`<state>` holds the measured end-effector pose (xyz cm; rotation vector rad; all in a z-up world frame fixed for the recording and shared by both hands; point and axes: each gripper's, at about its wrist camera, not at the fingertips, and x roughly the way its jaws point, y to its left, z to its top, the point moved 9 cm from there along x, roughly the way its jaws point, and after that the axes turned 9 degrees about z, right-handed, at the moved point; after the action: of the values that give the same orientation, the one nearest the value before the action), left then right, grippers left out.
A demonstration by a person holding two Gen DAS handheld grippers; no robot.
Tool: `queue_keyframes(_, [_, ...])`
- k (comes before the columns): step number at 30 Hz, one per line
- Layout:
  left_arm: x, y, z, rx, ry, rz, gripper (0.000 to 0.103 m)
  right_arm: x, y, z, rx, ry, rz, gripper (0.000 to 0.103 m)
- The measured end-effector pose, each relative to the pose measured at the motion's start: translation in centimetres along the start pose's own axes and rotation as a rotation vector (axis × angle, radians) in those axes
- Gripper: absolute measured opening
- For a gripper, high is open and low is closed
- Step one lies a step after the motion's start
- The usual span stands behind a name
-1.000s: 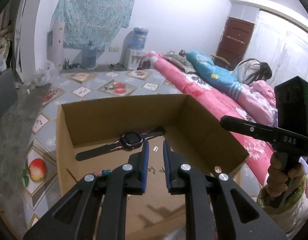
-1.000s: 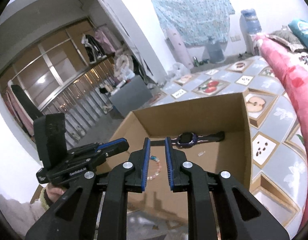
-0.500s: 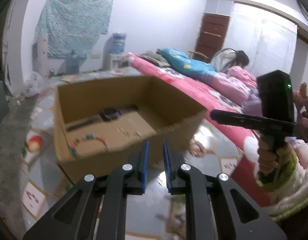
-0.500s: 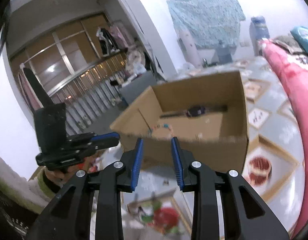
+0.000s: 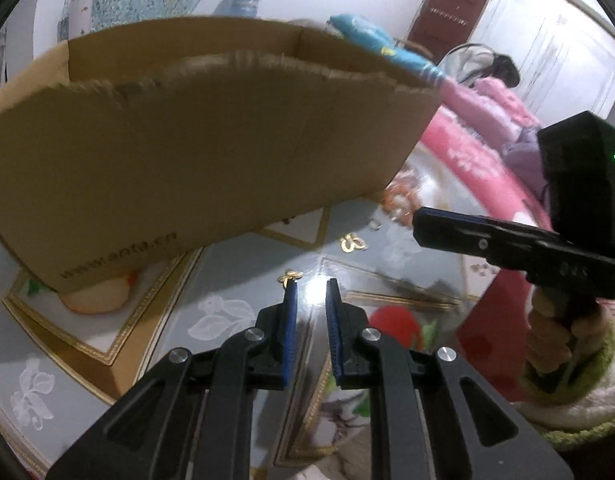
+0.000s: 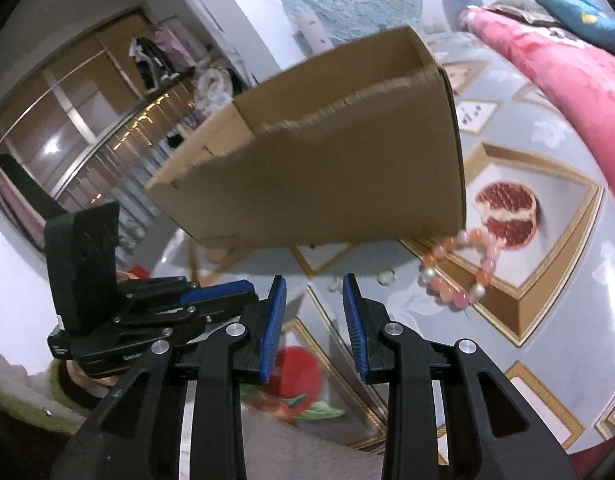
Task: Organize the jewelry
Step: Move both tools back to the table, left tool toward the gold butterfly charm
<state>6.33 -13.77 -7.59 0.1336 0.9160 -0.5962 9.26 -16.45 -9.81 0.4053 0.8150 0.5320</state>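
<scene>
1. Left gripper [image 5: 310, 284] hangs low over the tiled floor [image 5: 235, 280], its blue pads set a narrow gap apart with nothing between them.
2. Just off its left fingertip sits a small gold trinket [image 5: 289, 277], close to the pad; whether they touch, I cannot tell.
3. A second gold piece [image 5: 353, 242] lies further ahead and a touch to the right of that claw, on the floor.
4. The cardboard box [image 5: 187, 152] looms ahead and to the left of the left gripper, its torn near rim above the camera, so the inside is hidden.
5. Right gripper [image 6: 313, 282] shows a wider gap, pads clearly parted and bare.
6. The pink bead bracelet [image 6: 463, 268] lies ahead and to the right of the right claw, at the box's near right corner, over a pomegranate tile.
7. A small clear ring [image 6: 387, 277] sits between the bracelet and the right claw's right finger.
8. Each camera catches the other gripper: right one [image 5: 417, 224] off to the right, left one [image 6: 251, 288] beside the right claw's left finger.
</scene>
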Motion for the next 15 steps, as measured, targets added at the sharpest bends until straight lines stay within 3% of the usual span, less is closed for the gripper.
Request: queue_keyframes(15, [1.3,-0.6,1.0,0.013,0.015,0.043,0.014,0.1,-1.5,-1.0,0.032,0.000,0.012,0.030])
